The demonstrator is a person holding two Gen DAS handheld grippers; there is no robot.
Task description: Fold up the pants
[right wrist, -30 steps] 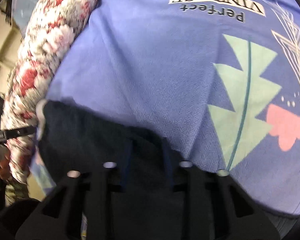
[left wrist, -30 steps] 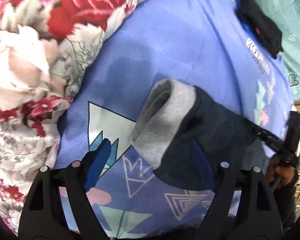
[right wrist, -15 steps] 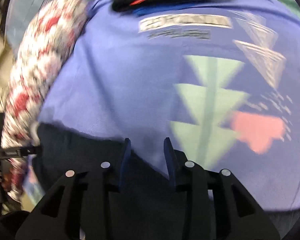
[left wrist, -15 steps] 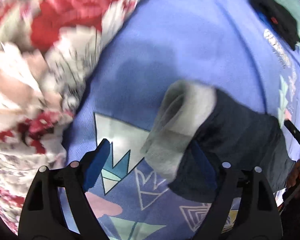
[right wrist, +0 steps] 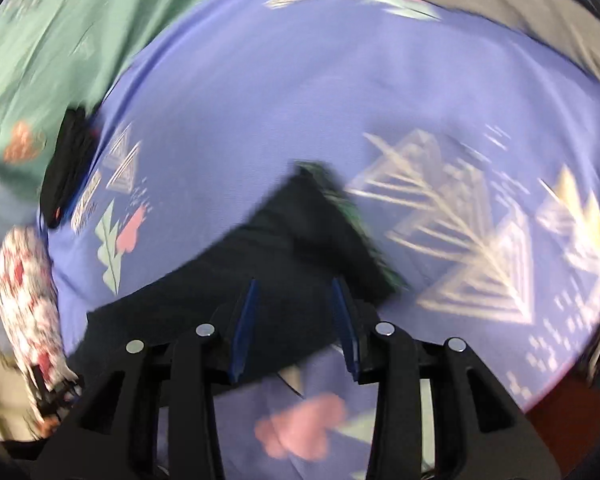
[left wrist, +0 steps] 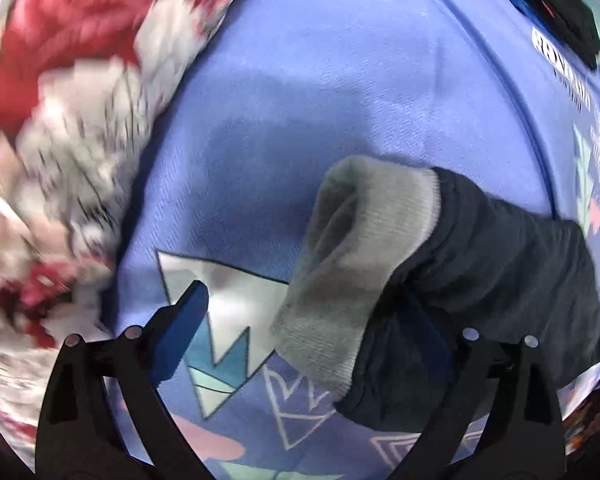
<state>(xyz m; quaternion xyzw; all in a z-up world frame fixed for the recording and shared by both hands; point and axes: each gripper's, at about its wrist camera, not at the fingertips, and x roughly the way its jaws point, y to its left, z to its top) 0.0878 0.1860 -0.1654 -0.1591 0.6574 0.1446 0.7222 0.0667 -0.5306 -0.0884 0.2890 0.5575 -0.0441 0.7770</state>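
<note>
The dark pants (right wrist: 284,248) lie on the purple sheet (right wrist: 300,92). The right tool (right wrist: 296,320) is open, its two fingers over the pants.

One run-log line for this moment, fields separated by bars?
left gripper open, at grey cuff | right gripper open over dark pants | purple sheet underneath

I'm looking at a bedroom in a home, by the bedding all round me: a periwinkle printed sheet (left wrist: 340,92) fills the view ahead of my left claw, with triangles, hearts and a lettered label on it. Off to that claw's left a red-and-white floral quilt (left wrist: 72,120) lies bunched against the sheet's edge. From my right claw, a green patterned bedcover (right wrist: 52,40) shows far up to the left, with a dark folded garment (right wrist: 66,168) lying at its border.
</note>
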